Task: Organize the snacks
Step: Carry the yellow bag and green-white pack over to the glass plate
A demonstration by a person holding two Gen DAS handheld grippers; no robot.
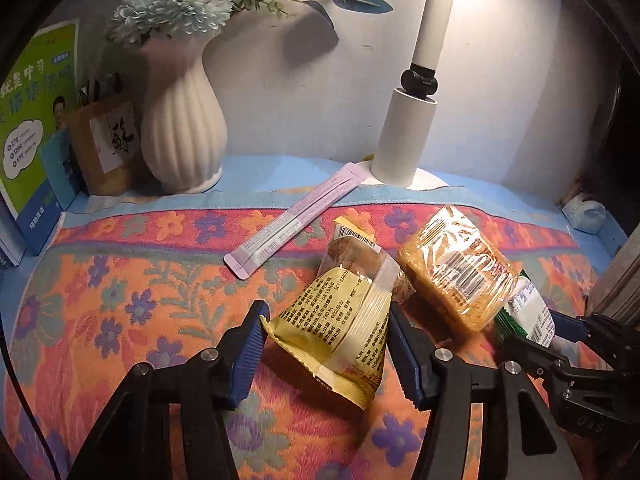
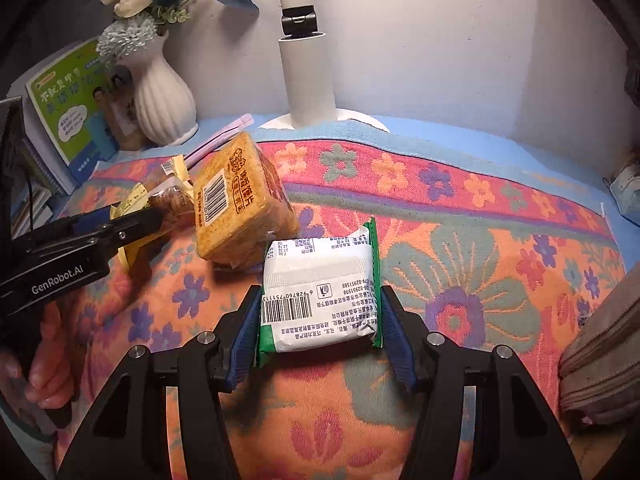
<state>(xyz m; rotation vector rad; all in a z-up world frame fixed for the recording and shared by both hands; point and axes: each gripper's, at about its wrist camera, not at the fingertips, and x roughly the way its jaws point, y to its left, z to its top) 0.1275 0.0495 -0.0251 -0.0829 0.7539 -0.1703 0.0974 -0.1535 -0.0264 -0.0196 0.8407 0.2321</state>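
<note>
My left gripper has its fingers on both sides of a yellow snack packet with a brown cake inside; the jaws touch its edges. An orange cracker pack leans beside it on the right. My right gripper is shut on a white and green snack pack, which also shows at the right edge of the left wrist view. The cracker pack and yellow packet lie left of it. A long lilac stick sachet lies behind on the floral cloth.
A white ribbed vase with flowers, a brown pen holder and green books stand at the back left. A white lamp base stands at the back centre. A beige pouch lies at the right.
</note>
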